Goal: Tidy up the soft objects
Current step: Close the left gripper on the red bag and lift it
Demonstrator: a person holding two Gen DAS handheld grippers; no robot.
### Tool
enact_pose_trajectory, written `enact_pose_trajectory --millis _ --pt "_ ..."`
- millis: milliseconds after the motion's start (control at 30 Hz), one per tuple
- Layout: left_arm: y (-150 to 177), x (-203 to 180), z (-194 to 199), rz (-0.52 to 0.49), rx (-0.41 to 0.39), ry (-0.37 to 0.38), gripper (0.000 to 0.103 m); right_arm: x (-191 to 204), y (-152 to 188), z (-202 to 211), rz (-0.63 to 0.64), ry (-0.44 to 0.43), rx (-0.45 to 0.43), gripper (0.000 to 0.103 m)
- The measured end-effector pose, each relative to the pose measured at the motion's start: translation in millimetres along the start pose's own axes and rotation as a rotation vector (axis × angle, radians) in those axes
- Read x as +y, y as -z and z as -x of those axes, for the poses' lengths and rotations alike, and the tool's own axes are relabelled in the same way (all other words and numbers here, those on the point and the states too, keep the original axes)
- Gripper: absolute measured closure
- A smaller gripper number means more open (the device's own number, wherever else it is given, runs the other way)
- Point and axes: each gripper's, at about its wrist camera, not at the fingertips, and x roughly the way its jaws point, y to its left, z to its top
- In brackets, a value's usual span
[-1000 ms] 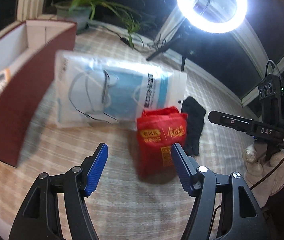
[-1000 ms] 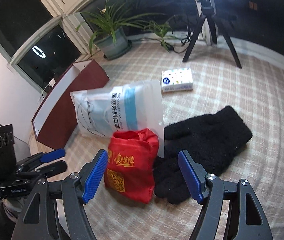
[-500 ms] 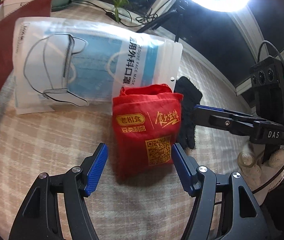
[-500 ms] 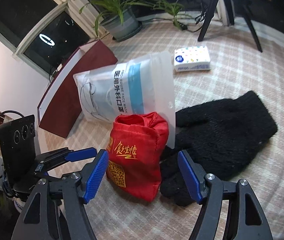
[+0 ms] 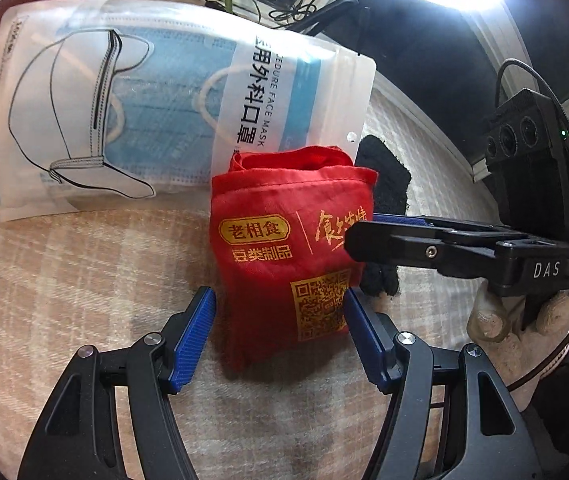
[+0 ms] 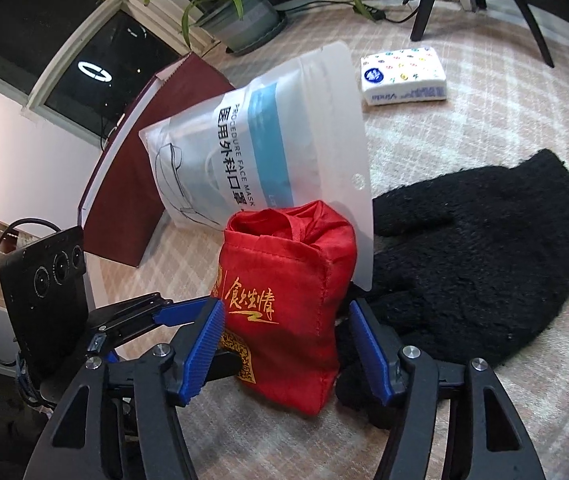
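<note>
A red cloth bag (image 5: 292, 248) with gold print stands on the checked mat, leaning on a clear pack of face masks (image 5: 144, 100). My left gripper (image 5: 280, 336) is open, its blue pads on either side of the bag's lower end. From the other side my right gripper (image 6: 286, 348) straddles the same red bag (image 6: 284, 288). Its jaws are closing, and a small gap still shows at the right pad. A black knitted glove (image 6: 484, 260) lies partly under the bag and the mask pack (image 6: 260, 152).
A small tissue pack (image 6: 402, 76) lies farther back on the mat. A maroon open box (image 6: 132, 192) stands to the left behind the masks. A potted plant (image 6: 244, 20) and tripod legs (image 6: 424, 0) line the far edge. A gloved hand (image 5: 524, 324) holds the right gripper.
Both grippers have come down and closer to the red bag, which now sits between each pair of pads. The right jaws have narrowed a little.
</note>
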Motion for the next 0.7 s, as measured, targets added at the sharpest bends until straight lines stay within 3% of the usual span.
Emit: enact_pose_trajectory --millis 133,700 --pt "-1.9 0.1 -6.9 0.001 0.008 0.011 0.038 -0.3 0.2 -7.6 -0.001 -0.01 0.024 0.049" --pt "-7.2 -20.1 -12.2 -0.046 -0.002 0.028 0.044 0.6 2.6 -1.2 -0.036 -0.025 0.001 0.051"
